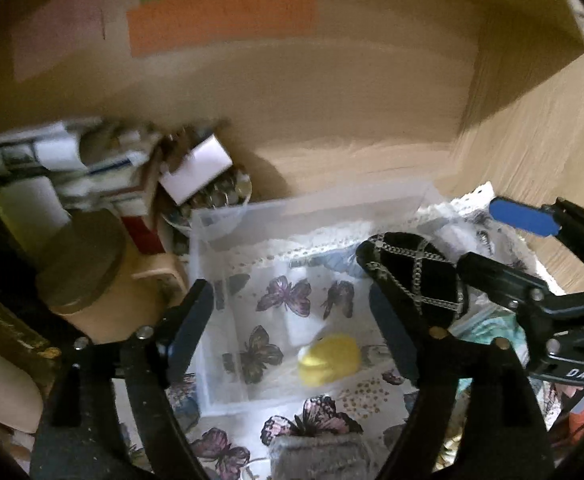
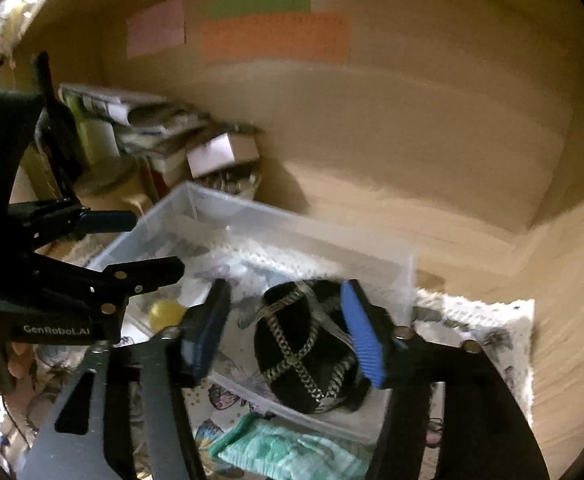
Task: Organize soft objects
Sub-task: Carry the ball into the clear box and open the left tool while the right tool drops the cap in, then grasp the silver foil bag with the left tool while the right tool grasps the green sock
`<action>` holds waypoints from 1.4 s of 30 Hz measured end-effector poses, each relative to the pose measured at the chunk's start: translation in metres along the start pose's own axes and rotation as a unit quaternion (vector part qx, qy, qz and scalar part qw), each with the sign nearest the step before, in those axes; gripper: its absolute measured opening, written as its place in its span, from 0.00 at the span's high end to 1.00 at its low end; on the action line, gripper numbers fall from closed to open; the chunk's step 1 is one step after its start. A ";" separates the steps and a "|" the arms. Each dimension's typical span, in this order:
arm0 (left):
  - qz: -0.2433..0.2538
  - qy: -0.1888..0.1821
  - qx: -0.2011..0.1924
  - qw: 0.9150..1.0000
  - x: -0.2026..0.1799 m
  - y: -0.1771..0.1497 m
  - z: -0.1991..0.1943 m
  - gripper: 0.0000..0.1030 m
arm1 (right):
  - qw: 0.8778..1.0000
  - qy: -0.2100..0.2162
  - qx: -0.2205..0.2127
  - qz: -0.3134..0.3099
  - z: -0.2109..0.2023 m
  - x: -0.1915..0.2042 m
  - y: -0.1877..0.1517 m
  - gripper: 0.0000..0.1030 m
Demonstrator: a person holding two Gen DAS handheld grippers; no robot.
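Note:
A clear plastic bin (image 1: 212, 240) (image 2: 180, 204) stands on a butterfly-print cloth (image 1: 331, 412). A yellow soft ball (image 1: 329, 359) (image 2: 164, 314) lies inside it. A black pouch crossed with chain straps (image 1: 415, 276) (image 2: 311, 352) sits at the bin's right side. My left gripper (image 1: 292, 332) is open above the bin, the yellow ball between its fingers' line. My right gripper (image 2: 288, 332) is open with its fingers on either side of the black pouch, not closed on it. A grey knitted item (image 1: 319, 456) lies in front of the bin. A mint green cloth (image 2: 292, 452) lies near the pouch.
A wooden wall with orange, green and pink paper sheets (image 1: 220, 20) rises behind. Left of the bin stand a cardboard tube with lid (image 1: 84, 264), stacked boxes (image 1: 72, 164) and a bowl of small metal pieces (image 1: 220, 196). The cloth's lace edge (image 2: 491, 308) reaches right.

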State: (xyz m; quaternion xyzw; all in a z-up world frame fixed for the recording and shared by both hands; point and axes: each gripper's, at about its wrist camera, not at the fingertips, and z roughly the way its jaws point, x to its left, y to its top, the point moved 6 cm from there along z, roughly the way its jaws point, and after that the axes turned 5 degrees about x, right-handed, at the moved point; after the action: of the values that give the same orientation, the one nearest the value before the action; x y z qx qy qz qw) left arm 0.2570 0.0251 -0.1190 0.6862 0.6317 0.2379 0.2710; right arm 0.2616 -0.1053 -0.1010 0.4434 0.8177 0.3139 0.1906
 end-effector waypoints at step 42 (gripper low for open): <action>-0.044 -0.051 0.093 0.993 -0.014 -0.124 0.028 0.19 | 0.995 -0.009 0.037 0.088 -0.013 -0.027 -0.102 0.18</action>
State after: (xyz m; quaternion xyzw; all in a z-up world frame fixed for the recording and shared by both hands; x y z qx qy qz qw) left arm 0.1829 0.0159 -0.2224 0.6913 0.6658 0.1309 0.2483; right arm 0.2067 -0.1743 -0.1605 0.5235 0.7847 0.2948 0.1525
